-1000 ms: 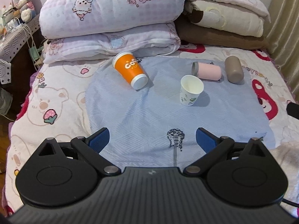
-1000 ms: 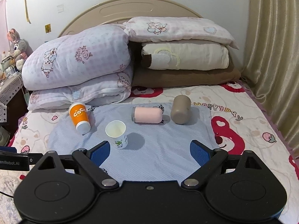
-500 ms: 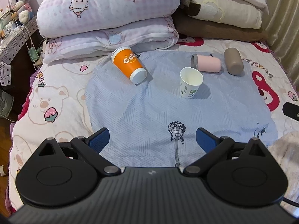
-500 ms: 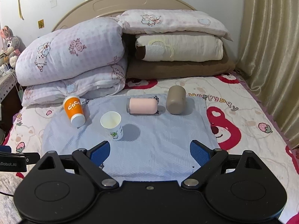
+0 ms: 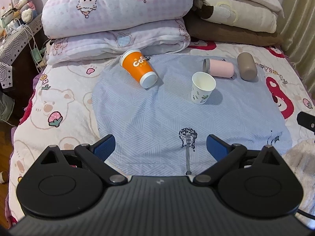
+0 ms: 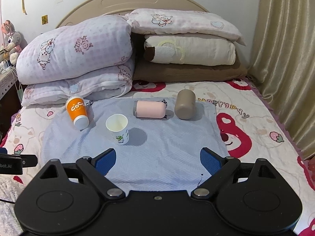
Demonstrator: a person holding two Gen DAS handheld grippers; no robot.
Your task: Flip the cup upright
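Several cups rest on a blue cloth on the bed. An orange cup lies on its side at the far left. A white paper cup stands upright mid-cloth. A pink cup and a brown cup lie on their sides at the far right. My left gripper and right gripper are open and empty, well short of the cups.
Stacked pillows and folded quilts sit behind the cloth at the headboard. A curtain hangs on the right. A bedside stand with a plush toy is at the left. The right gripper's edge shows at right.
Both grippers have pulled back and risen a little, so the cups look farther away. No cup has moved. Both stay open.
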